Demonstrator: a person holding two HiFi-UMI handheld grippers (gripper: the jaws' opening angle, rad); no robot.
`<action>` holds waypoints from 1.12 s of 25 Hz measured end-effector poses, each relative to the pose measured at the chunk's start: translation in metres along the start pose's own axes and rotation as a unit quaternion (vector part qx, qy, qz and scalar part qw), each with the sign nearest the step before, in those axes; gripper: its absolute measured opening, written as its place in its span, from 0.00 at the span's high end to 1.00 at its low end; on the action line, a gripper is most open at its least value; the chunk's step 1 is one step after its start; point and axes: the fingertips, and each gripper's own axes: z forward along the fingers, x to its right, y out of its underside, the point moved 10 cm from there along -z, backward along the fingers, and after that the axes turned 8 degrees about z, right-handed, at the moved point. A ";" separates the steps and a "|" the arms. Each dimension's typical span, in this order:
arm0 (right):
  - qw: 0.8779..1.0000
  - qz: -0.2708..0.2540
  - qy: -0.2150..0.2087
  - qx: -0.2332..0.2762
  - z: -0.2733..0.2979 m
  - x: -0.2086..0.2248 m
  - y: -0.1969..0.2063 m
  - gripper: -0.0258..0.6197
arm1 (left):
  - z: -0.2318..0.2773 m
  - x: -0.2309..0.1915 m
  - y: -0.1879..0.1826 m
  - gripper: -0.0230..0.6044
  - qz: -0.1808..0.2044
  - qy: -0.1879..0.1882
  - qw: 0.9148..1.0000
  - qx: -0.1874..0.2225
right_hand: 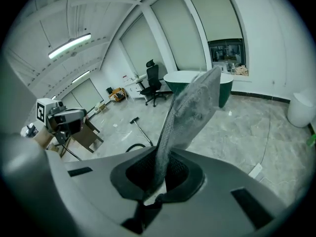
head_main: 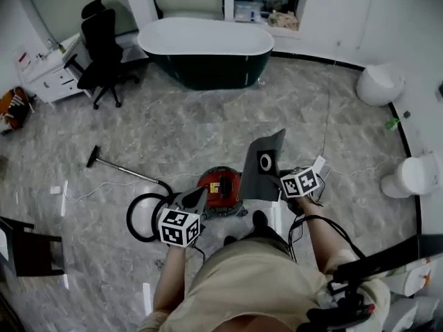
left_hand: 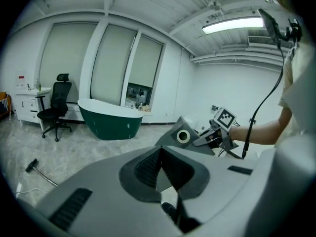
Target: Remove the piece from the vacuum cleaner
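Grey veined stone-look floor [head_main: 208, 123] carries the vacuum cleaner [head_main: 220, 185] near its middle. A thin straight wand [head_main: 124, 169] and a looped black hose [head_main: 138, 216] lie on the left of its glossy, rounded red body. The left gripper [head_main: 195, 199] hangs over the hose end with its dark ribbed pads pressed together and nothing between them. Just right of the red body, off the floor, is the piece [head_main: 259, 182], a flat, felt-like grey panel with a pale ringed hole. Its long axis rises away from the right gripper [head_main: 282, 187], whose claw is pinched tight on the panel's lower edge.
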 end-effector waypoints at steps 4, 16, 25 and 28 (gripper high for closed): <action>0.998 0.055 -0.027 0.009 -0.010 -0.009 0.022 0.94 | 0.002 0.004 0.012 0.96 -0.004 0.030 0.999 -0.012; 0.991 0.118 -0.042 0.054 -0.078 0.018 0.066 0.94 | 0.054 0.062 0.003 0.96 0.019 0.118 0.992 -0.033; 0.984 0.131 -0.081 0.087 -0.115 0.043 0.082 0.94 | 0.071 0.119 -0.015 0.96 0.036 0.125 0.991 -0.034; 0.984 0.132 -0.089 0.083 -0.130 0.059 0.098 0.94 | 0.076 0.150 -0.014 0.96 0.035 0.124 0.991 -0.038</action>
